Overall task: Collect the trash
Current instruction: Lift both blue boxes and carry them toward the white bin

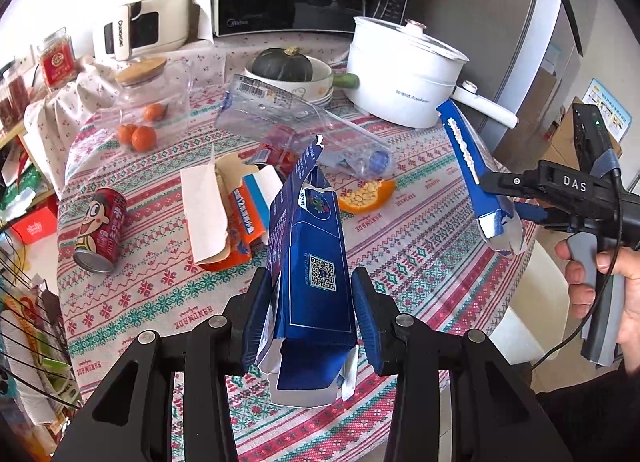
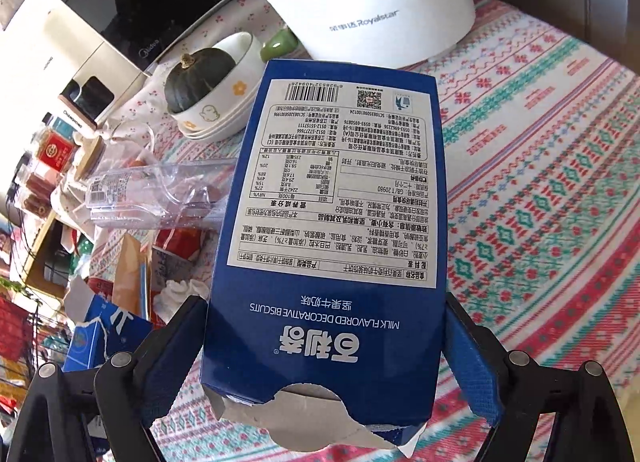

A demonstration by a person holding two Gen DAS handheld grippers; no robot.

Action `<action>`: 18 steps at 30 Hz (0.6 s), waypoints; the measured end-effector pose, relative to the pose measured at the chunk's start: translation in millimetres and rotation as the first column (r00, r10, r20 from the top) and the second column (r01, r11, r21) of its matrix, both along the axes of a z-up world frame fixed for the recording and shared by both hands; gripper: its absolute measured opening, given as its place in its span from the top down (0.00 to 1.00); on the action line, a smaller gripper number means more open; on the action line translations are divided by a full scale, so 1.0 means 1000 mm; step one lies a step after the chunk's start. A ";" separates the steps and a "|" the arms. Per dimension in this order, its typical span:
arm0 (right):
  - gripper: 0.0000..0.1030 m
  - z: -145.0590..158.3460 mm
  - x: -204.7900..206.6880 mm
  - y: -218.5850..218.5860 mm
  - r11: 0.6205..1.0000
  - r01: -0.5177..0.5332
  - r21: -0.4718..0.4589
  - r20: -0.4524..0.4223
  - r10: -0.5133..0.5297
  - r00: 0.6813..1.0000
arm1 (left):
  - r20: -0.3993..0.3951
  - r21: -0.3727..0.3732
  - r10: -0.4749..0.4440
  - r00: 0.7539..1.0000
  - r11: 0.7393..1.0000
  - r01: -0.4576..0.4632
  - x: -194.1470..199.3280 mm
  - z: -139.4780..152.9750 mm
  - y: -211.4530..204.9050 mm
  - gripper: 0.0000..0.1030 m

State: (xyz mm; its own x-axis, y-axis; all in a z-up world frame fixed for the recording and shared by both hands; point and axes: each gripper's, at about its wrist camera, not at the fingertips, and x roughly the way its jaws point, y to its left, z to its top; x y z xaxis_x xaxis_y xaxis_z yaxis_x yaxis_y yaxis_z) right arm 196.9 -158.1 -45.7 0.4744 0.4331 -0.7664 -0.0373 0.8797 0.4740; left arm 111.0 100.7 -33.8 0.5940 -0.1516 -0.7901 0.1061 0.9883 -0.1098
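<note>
Blue boxes (image 1: 308,262) (image 2: 336,221) between both jaws

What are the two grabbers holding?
Each grabber holds a blue biscuit box near its torn end: left gripper one box, right gripper another.

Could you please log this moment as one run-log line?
left gripper: holds torn blue box | right gripper: holds blue biscuit box | both above table
</note>
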 end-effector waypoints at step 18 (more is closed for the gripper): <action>0.10 0.020 -0.065 -0.106 0.982 0.035 -0.188 0.008 -0.034 0.999 | 0.000 -0.018 -0.204 0.979 0.979 0.204 0.008 -0.003 -0.118 0.58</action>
